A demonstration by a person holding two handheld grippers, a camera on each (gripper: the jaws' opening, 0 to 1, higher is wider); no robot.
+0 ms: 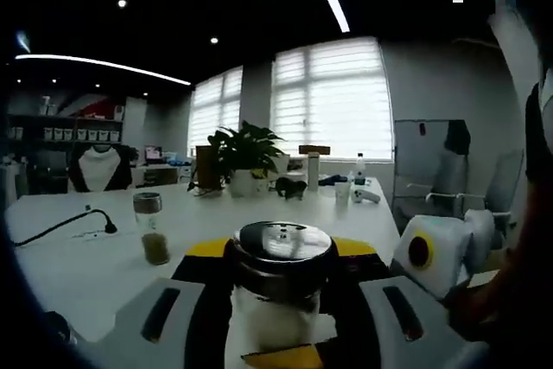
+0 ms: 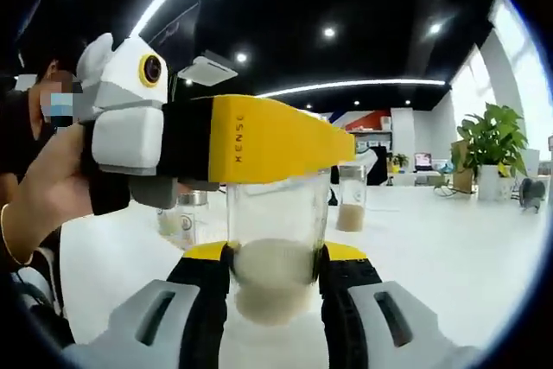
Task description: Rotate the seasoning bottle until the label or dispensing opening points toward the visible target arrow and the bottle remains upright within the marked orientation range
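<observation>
A clear glass seasoning bottle (image 2: pixel 275 244) with pale powder in its lower half stands upright between my right gripper's (image 2: pixel 276 257) jaws, which are shut on its body. My left gripper (image 2: pixel 268 140), yellow and black, reaches in from the left across the bottle's top. In the left gripper view the shiny metal lid (image 1: pixel 282 248) sits between the left gripper's (image 1: pixel 281 252) jaws, which are shut on it. Part of my right gripper (image 1: pixel 449 244) shows at the right there. I see no label and no arrow.
On the white table (image 1: pixel 78 265) stand a jar with green seasoning (image 1: pixel 153 229), a potted plant (image 1: pixel 246 153) and a black cable (image 1: pixel 69 224). Two more jars (image 2: pixel 350 200) (image 2: pixel 177 218) stand behind the held bottle. A person's hand (image 2: pixel 47 196) holds the left gripper.
</observation>
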